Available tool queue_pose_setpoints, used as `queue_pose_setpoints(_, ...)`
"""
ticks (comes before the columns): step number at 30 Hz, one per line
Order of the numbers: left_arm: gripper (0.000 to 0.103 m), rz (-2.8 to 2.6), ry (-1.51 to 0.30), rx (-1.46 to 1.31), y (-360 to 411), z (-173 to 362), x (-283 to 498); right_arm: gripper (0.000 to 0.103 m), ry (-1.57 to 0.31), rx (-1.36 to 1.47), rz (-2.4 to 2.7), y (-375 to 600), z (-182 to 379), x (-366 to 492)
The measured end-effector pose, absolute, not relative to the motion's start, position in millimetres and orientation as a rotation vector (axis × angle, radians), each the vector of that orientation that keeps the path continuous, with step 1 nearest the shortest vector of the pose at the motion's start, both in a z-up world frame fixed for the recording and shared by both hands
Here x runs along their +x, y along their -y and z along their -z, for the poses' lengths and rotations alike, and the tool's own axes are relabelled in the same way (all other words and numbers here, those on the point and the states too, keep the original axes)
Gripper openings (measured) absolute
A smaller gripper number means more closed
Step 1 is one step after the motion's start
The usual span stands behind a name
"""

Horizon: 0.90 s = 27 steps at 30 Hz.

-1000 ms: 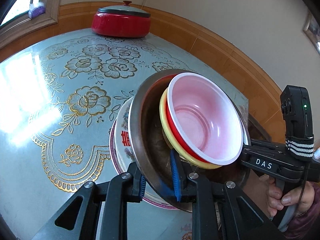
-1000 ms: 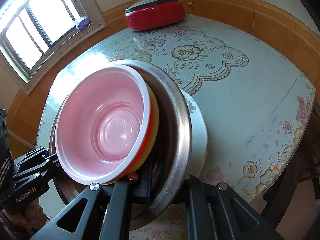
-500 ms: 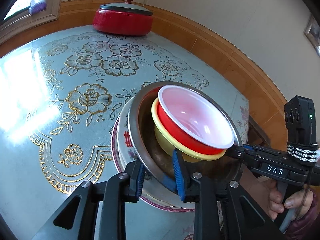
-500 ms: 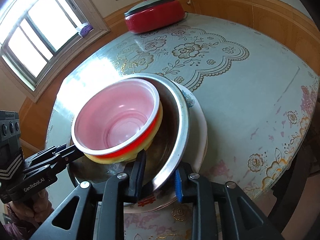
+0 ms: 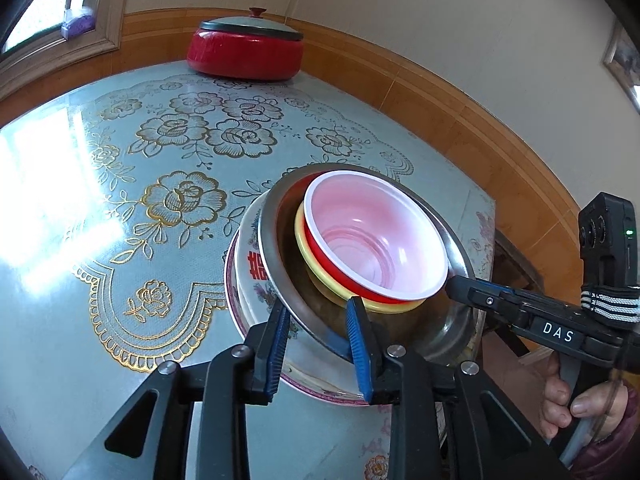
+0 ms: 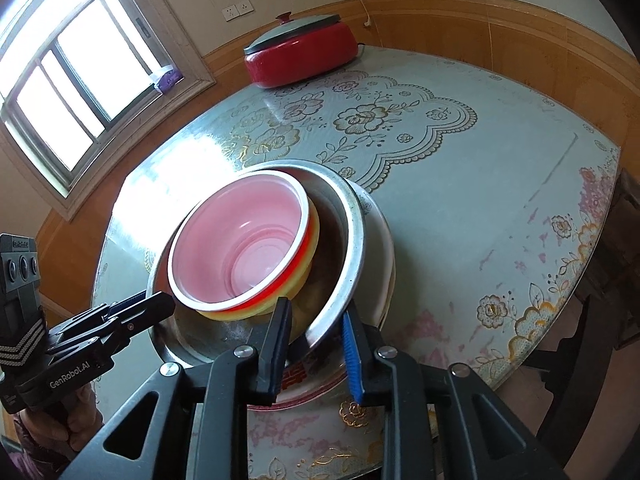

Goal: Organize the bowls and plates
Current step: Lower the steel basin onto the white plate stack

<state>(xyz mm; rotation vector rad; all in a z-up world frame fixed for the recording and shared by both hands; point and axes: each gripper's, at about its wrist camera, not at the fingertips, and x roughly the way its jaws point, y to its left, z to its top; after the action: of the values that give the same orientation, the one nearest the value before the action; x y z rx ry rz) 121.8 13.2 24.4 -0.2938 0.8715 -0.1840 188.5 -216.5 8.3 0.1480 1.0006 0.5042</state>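
Observation:
A steel basin (image 5: 276, 256) (image 6: 352, 240) rests on a white patterned plate (image 5: 250, 276) (image 6: 382, 256), which sits on a pink-rimmed plate (image 5: 236, 320). Inside the basin a red bowl with a pink inside (image 5: 372, 236) (image 6: 240, 240) is nested in a yellow bowl (image 5: 302, 236) (image 6: 310, 264). My left gripper (image 5: 318, 338) straddles the basin's near rim with the jaws apart. My right gripper (image 6: 316, 344) straddles the opposite rim, jaws apart. Each gripper shows in the other's view, the right (image 5: 460, 286) and the left (image 6: 160, 306).
A red lidded pot (image 5: 246, 50) (image 6: 302, 54) stands at the far side of the round table (image 5: 120, 200) (image 6: 480, 200) with a floral cloth. A window (image 6: 72, 80) and wood-panelled wall surround it. The table edge lies just behind the stack.
The basin with its bowls has gone from steeply tilted to resting level on the plates. Both grippers' jaws have widened around its rim.

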Motion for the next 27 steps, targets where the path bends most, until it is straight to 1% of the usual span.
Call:
queue_pose_setpoints(12, 0.031, 0.142, -0.842, -0.241, -7, -28, 114, 0.024, -1.003, 0.145, -0.504, 217, -8, 183)
queue_pose_setpoints(17, 0.031, 0.129, -0.824, -0.213, -7, -31, 111, 0.026, -1.011, 0.135, -0.499, 219, -12, 186)
queue_pose_setpoints(27, 0.031, 0.13, -0.81, -0.21, -9, -34, 108, 0.026, -0.905, 0.104, -0.456, 229, -42, 194)
